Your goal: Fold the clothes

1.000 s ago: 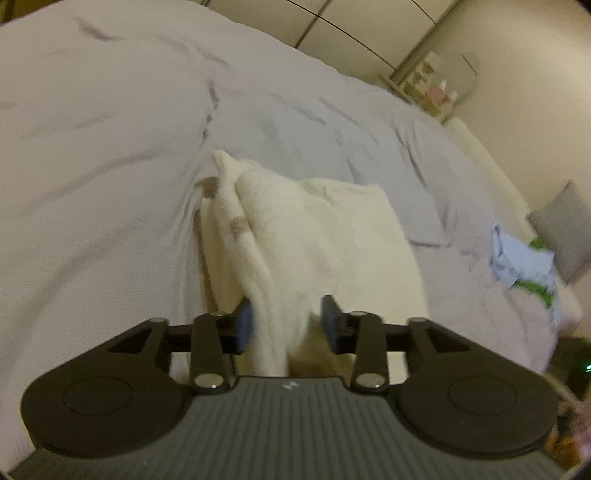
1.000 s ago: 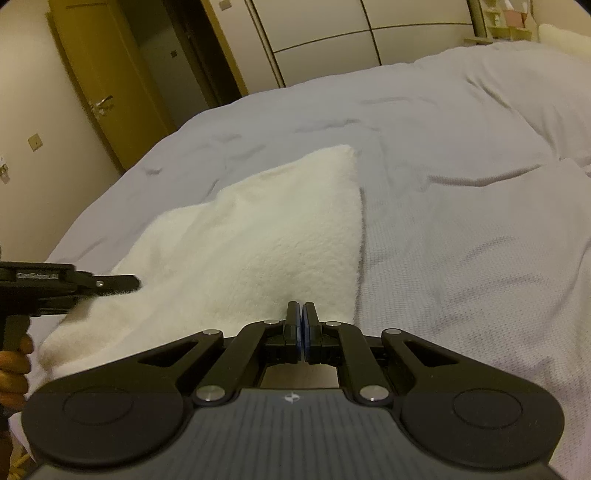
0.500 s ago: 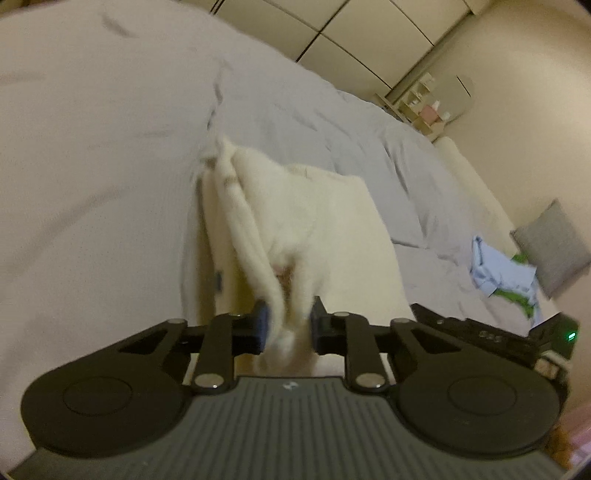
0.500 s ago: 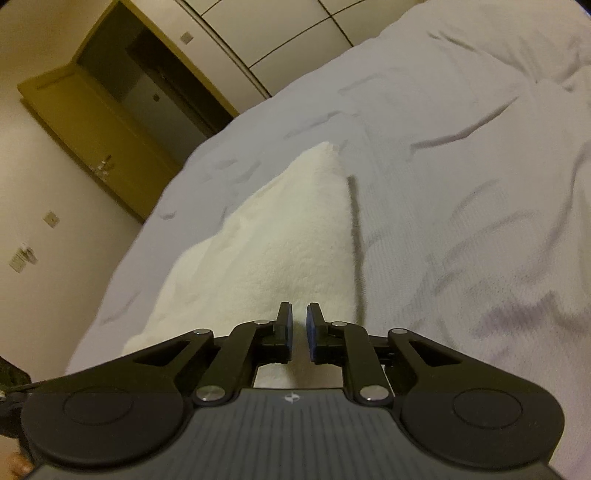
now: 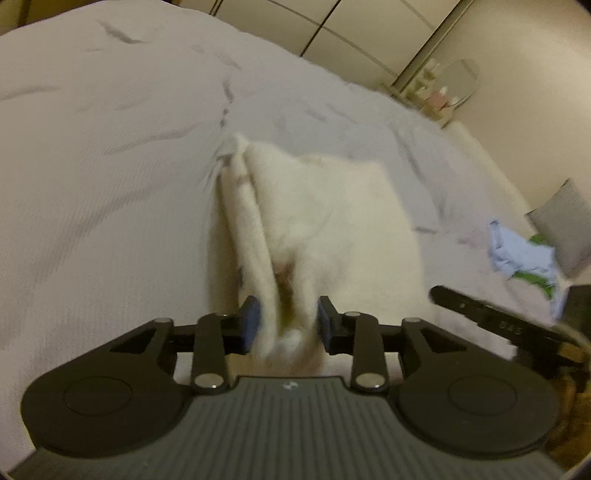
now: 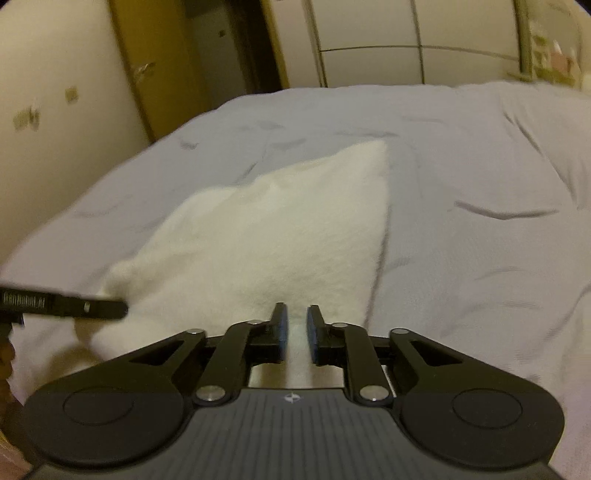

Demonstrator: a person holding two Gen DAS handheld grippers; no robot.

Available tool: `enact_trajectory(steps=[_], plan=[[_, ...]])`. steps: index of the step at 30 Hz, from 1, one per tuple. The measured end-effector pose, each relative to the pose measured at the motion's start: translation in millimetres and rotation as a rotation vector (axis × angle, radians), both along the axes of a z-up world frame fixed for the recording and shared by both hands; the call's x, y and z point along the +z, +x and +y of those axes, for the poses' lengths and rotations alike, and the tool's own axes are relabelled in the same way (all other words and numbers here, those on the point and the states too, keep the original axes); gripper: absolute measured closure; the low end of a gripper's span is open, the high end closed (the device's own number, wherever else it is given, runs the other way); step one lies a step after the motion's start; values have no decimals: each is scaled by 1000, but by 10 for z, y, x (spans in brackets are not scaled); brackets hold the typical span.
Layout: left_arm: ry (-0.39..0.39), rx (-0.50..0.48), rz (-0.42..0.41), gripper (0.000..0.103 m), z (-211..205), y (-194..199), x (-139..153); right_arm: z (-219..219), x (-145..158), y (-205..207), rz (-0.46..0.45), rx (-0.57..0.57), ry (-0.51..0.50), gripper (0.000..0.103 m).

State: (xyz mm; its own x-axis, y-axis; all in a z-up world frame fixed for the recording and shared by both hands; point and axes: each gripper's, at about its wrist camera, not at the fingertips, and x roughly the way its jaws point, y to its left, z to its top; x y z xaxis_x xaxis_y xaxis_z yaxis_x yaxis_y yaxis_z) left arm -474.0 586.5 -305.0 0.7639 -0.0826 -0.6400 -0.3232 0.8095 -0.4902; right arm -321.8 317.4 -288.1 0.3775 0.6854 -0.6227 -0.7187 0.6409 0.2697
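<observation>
A fluffy white garment [image 5: 332, 221] lies folded on the grey bedspread [image 5: 110, 166]. Its near end rises in a bunched fold between the pads of my left gripper [image 5: 286, 325], which stands open around it. In the right wrist view the same garment [image 6: 266, 240] spreads flat toward a far corner. My right gripper [image 6: 295, 332] is open by a narrow gap just above the garment's near edge, gripping nothing. The other tool's black finger shows at the side of each view: the right gripper's [image 5: 480, 314] and the left gripper's [image 6: 74, 306].
A crumpled blue and green cloth [image 5: 517, 254] lies at the bed's right side beside a grey pillow [image 5: 569, 225]. Wardrobe doors [image 6: 369, 33] and a wooden door [image 6: 147, 66] stand beyond the bed. A hand [image 6: 5, 354] shows at the left edge.
My right gripper went from shut to open and let go of the garment's edge. My left gripper's jaws narrowed on the bunched fold, then widened again.
</observation>
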Motion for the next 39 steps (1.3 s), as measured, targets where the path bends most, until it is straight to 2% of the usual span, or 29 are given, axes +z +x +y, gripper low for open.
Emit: enact_trajectory(steps=[1,3,8,10,13,15,16,17,18,19,20,21,23,26,28,30,32,34,36,39], plan=[[-13,-7,-13,65,46,-9,50,-51,23,64,23,-8,24,74],[-19,-4,-16,47,134,60,123,-161,29,221,78,-28,84,69],[-96,16,1,46,427,471,31,-326,-40,698,231,-129,237,67],[-125,23,9,46,544,663,-15,-317,-77,857,251,-165,238,67],[-111,-16,38,51,568,994,-86,-228,-180,987,269,-184,205,67],[-34,-40,51,78,496,1127,-71,-164,-254,1056,280,-193,184,67],[-9,-44,39,85,487,1078,-76,-139,-286,1067,280,-195,180,68],[15,-47,26,88,479,1029,-80,-126,-307,1063,276,-190,181,74],[39,-50,14,88,470,980,-85,-121,-325,1049,269,-181,183,79],[64,-53,1,89,461,930,-89,-93,-329,1027,256,-165,181,90],[88,-56,-11,89,452,881,-94,-40,-318,996,237,-144,176,94],[113,-59,-24,88,444,832,-99,13,-316,965,213,-126,159,94],[104,-44,-6,87,504,842,-306,116,-334,903,157,-98,104,94],[7,-11,-25,82,648,816,-439,270,-360,811,72,-55,22,94],[17,-21,-7,81,662,804,-381,333,-365,778,37,-38,-16,94],[45,-9,-23,83,651,732,-201,257,-325,833,68,-57,5,91],[64,2,-56,86,640,664,-4,107,-235,825,70,-86,58,80],[75,11,-107,86,629,600,210,-46,-140,795,75,-106,124,79],[100,-58,-116,86,454,616,324,-145,-76,749,96,-103,190,79],[155,-174,-88,85,135,586,310,-146,-6,542,68,-65,198,79]])
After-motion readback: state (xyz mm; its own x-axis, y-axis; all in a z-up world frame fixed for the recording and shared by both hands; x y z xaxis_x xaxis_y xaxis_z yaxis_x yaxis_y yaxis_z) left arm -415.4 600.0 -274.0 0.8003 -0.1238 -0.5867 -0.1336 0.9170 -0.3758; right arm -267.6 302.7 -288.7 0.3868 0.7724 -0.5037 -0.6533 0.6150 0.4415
